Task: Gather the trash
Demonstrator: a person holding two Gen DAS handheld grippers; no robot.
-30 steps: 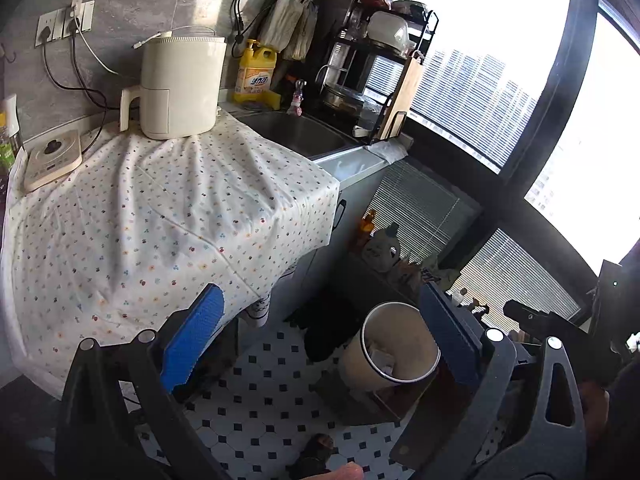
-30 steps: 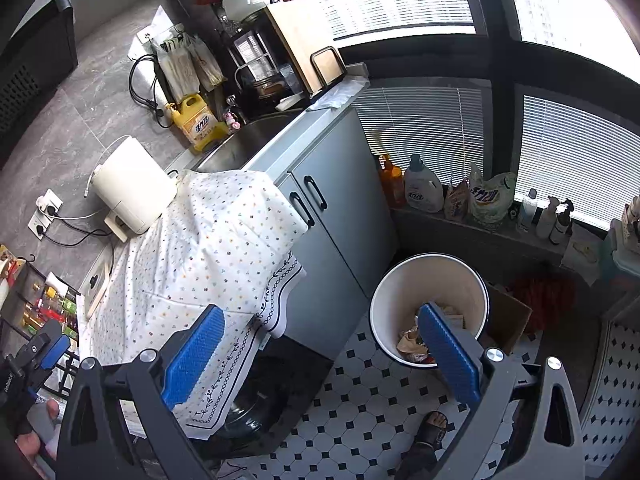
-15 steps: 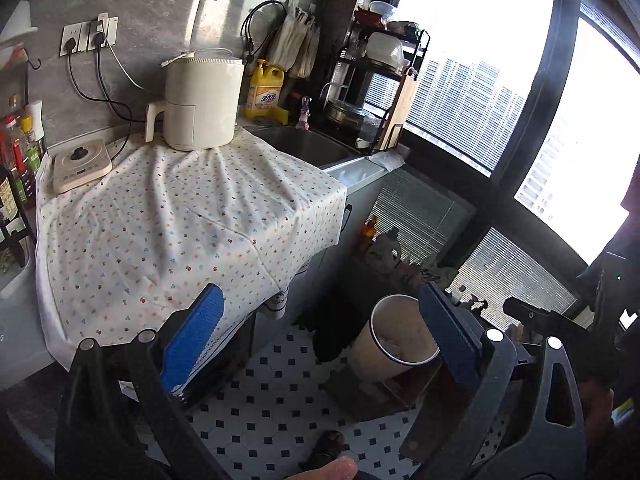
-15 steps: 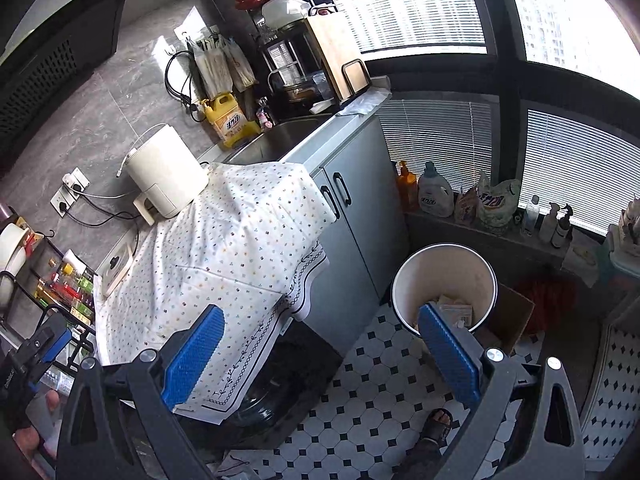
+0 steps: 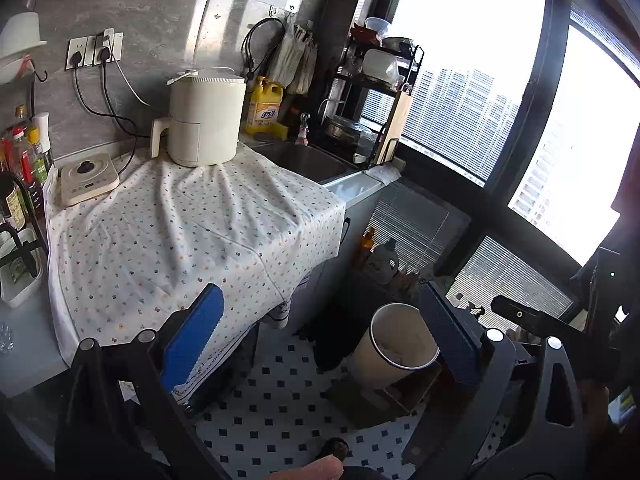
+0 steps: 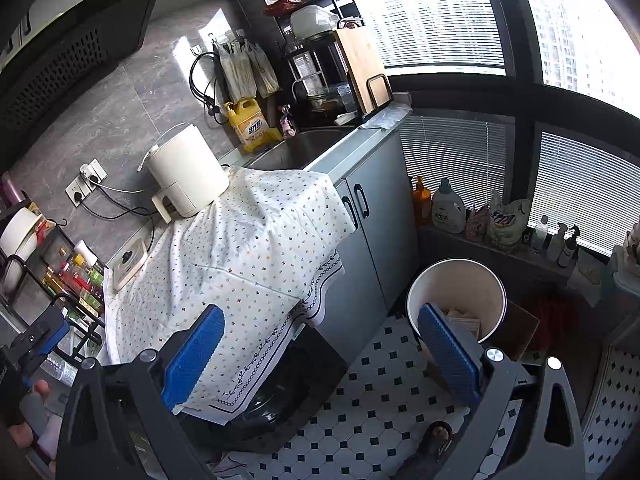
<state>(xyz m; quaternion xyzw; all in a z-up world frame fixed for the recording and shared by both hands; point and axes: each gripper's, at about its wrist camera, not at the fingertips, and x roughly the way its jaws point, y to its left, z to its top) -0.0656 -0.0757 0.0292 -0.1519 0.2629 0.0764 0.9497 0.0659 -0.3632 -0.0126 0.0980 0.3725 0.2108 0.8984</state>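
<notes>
From the left wrist, the left gripper (image 5: 320, 332) gapes wide and empty; the round white trash bin (image 5: 402, 346) stands on the tiled floor, lower right. From the right wrist, the right gripper (image 6: 320, 340) spreads wide, empty; the bin (image 6: 456, 292), paper scraps (image 6: 464, 320) inside, stands right of the grey cabinet (image 6: 376, 220).

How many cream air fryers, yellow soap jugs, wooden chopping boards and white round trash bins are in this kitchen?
Cream plastic air fryer: 1
Yellow plastic soap jug: 1
Pale wooden chopping board: 1
White round trash bin: 1
Total: 4
</notes>
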